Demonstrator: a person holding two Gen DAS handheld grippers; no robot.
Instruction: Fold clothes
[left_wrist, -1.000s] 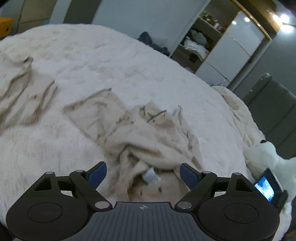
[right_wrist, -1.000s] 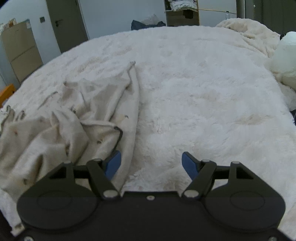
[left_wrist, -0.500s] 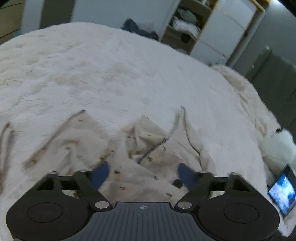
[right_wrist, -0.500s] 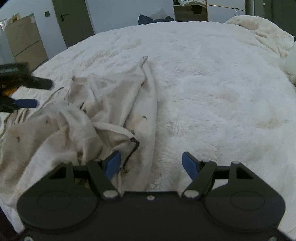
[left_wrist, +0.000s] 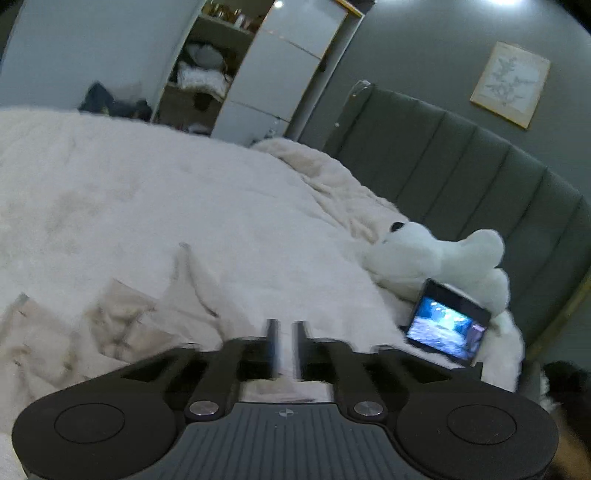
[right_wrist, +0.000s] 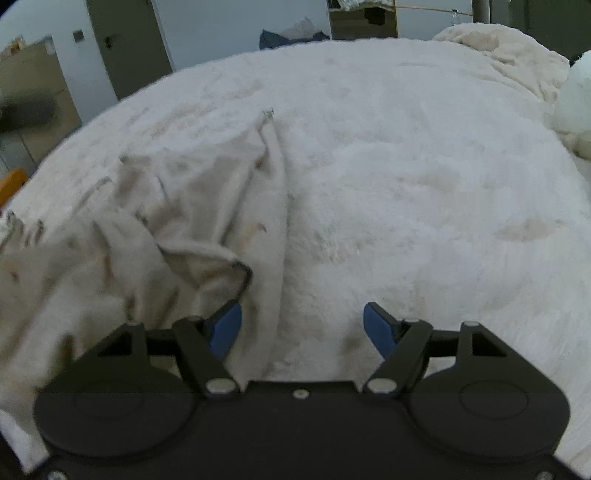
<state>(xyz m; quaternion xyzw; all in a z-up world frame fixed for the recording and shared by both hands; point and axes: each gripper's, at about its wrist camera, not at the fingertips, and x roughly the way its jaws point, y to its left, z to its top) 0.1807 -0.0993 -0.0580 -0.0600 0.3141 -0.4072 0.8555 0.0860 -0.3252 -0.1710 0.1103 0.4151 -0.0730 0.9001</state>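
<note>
A crumpled cream garment (right_wrist: 184, 240) with small dark specks lies on the left part of the white fluffy bed (right_wrist: 406, 184). My right gripper (right_wrist: 303, 321) hovers open over the garment's right edge, with the left blue pad by a dark-trimmed hem and bare bed under the right pad. In the left wrist view the same garment (left_wrist: 110, 325) lies low and to the left. My left gripper (left_wrist: 284, 325) has its fingers only a narrow gap apart with a pale fold of cloth between them, and its jaws are opening.
A white plush toy (left_wrist: 436, 254) and a lit small screen (left_wrist: 447, 325) sit at the bed's right, against a grey padded headboard (left_wrist: 480, 177). A rumpled cream blanket (right_wrist: 498, 48) lies at the far right. An open wardrobe (left_wrist: 207, 70) stands beyond the bed.
My left gripper went from wide open to nearly shut, rolled, and swung right and up toward the headboard. The garment's folds shifted a little. The right gripper hardly moved.
</note>
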